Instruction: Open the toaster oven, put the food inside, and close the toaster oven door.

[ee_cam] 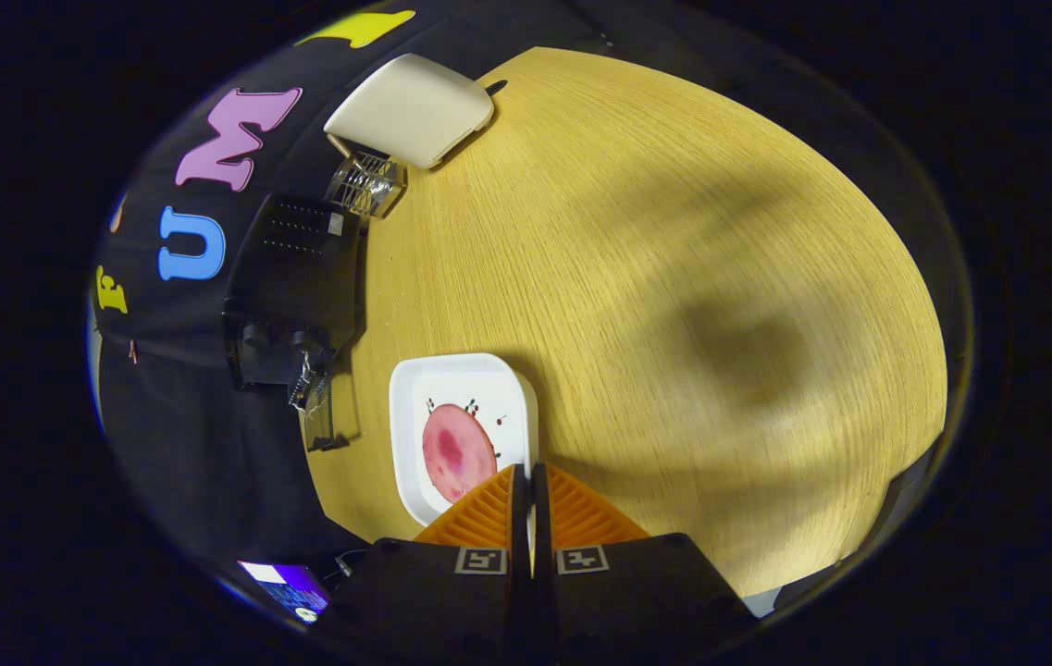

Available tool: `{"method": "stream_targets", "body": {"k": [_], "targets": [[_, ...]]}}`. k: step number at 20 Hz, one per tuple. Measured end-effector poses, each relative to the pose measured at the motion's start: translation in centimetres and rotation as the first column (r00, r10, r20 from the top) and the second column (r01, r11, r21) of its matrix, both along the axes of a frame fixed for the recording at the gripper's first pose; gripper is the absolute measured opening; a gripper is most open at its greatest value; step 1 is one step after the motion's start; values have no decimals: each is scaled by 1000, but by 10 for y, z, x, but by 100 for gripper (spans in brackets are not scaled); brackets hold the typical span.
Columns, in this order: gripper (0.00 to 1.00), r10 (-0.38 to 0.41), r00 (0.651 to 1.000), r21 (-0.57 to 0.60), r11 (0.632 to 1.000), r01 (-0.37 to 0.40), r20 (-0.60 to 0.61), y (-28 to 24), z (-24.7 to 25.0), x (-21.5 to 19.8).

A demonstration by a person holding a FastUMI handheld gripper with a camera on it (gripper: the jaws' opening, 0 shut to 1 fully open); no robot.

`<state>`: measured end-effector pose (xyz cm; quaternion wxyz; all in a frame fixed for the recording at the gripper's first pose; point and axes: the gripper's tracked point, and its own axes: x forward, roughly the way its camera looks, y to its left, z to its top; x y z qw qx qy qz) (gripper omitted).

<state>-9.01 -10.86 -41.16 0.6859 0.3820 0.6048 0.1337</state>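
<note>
Wood-grain desk [637, 259] under me, a soft shadow blurring its middle. My fingers [530, 486] were pressed together, nothing held. Their tips covered the near edge of the white tray [410, 388]; the pink round food [457, 451] lay on it, just ahead of the tips and slightly left. Black toaster oven [299, 277] stood well beyond, at the desk's left edge, its door hard to make out.
</note>
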Motion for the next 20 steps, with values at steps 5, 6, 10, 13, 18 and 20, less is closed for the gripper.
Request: {"method": "stream_targets", "body": {"k": [5,6,10,13,18,20], "targets": [[5,-47,999,48,998,47,0,6,21,-8],[5,-68,998,64,996,68,-5,11,25,-8],[5,-81,997,83,993,81,3,29,43,-21],[5,-98,995,105,990,97,8,50,65,-27],[5,-131,991,124,984,130,4,99,95,-35],[5,-137,991,133,982,136,2,121,106,-38]]}}
